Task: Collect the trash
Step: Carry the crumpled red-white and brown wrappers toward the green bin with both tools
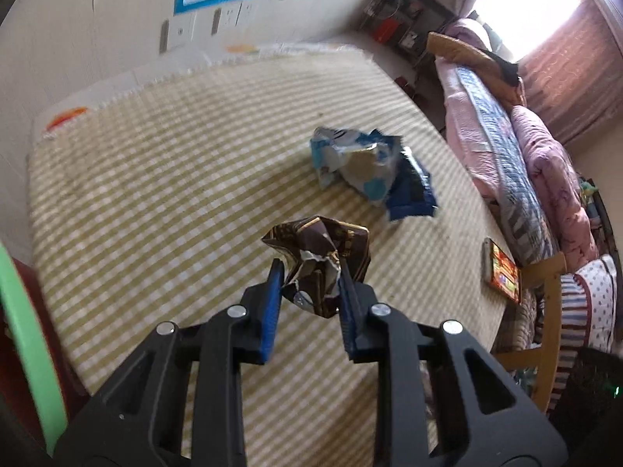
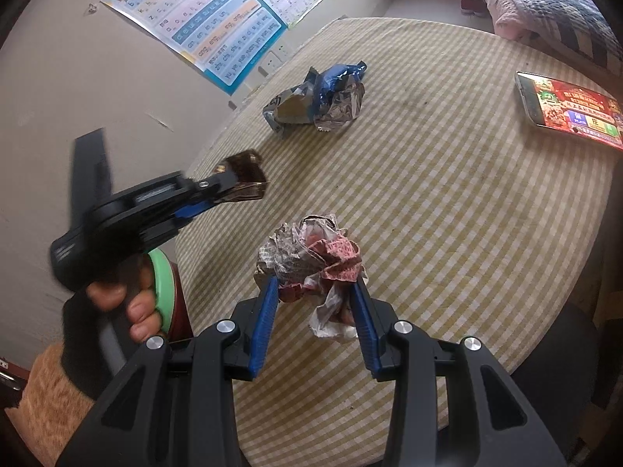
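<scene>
Both tongs grip trash, the left tongs (image 1: 309,272) a brown wrapper (image 1: 325,249), the right tongs (image 2: 317,288) a crumpled wad (image 2: 311,257), while a blue wrapper (image 2: 317,97) waits on the worktop (image 2: 467,214).

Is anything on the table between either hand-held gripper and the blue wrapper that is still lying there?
Nothing visible. The blue wrapper lies alone on bare checked cloth; the phone sits off to the side. But both are occupied: left hand-held gripper clamps a brown wrapper, right hand-held gripper a red-and-white one.

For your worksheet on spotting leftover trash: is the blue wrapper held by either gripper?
No. The blue wrapper lies alone on the tablecloth, clear of both grippers.
</scene>
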### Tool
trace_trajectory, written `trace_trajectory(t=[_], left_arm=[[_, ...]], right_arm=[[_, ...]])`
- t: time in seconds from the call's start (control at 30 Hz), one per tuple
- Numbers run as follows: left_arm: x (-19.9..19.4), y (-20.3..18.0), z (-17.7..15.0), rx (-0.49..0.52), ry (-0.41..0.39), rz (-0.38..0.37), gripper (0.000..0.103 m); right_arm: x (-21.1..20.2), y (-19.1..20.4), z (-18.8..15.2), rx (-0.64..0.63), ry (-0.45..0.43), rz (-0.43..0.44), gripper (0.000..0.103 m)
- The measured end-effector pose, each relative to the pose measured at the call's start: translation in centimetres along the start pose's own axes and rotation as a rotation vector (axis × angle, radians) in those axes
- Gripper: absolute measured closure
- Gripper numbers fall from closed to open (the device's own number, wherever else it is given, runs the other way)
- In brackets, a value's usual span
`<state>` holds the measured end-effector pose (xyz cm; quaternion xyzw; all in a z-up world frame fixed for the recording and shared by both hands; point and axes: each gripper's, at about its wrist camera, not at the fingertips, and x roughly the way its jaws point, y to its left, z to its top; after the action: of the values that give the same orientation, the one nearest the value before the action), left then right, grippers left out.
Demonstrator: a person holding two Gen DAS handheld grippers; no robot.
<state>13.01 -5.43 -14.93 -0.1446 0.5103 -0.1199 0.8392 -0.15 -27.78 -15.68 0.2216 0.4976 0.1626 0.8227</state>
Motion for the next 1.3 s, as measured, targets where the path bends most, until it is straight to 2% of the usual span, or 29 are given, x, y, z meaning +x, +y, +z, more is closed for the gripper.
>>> trace_trajectory(t=[0.13,0.4,0.6,1.3], left_arm=[[-2.8,-0.6,-1.1,0.056,-0.049,0.023,0.078],[-6.7,-1.0,-2.7,0.099,-0.120,0.056,0.078],[-7.8,-0.9,-3.5,0.122,-0.143,0.078,0.078],[-9.6,1.1,-4.8,0.112,-0.182,0.106,0.078]], right_arm=[[0.2,0.4,0.0,-0.010,0.001,-0.001,0.065],[0.0,1.7,0.0,-0.044,-0.016,-0.017,0.065],[-0.2,2.4,-0.1,-0.062,-0.025,-0.037,0.065],[0.5,5.0,-0.4,-0.147,-0.004,-0.065,0.065]])
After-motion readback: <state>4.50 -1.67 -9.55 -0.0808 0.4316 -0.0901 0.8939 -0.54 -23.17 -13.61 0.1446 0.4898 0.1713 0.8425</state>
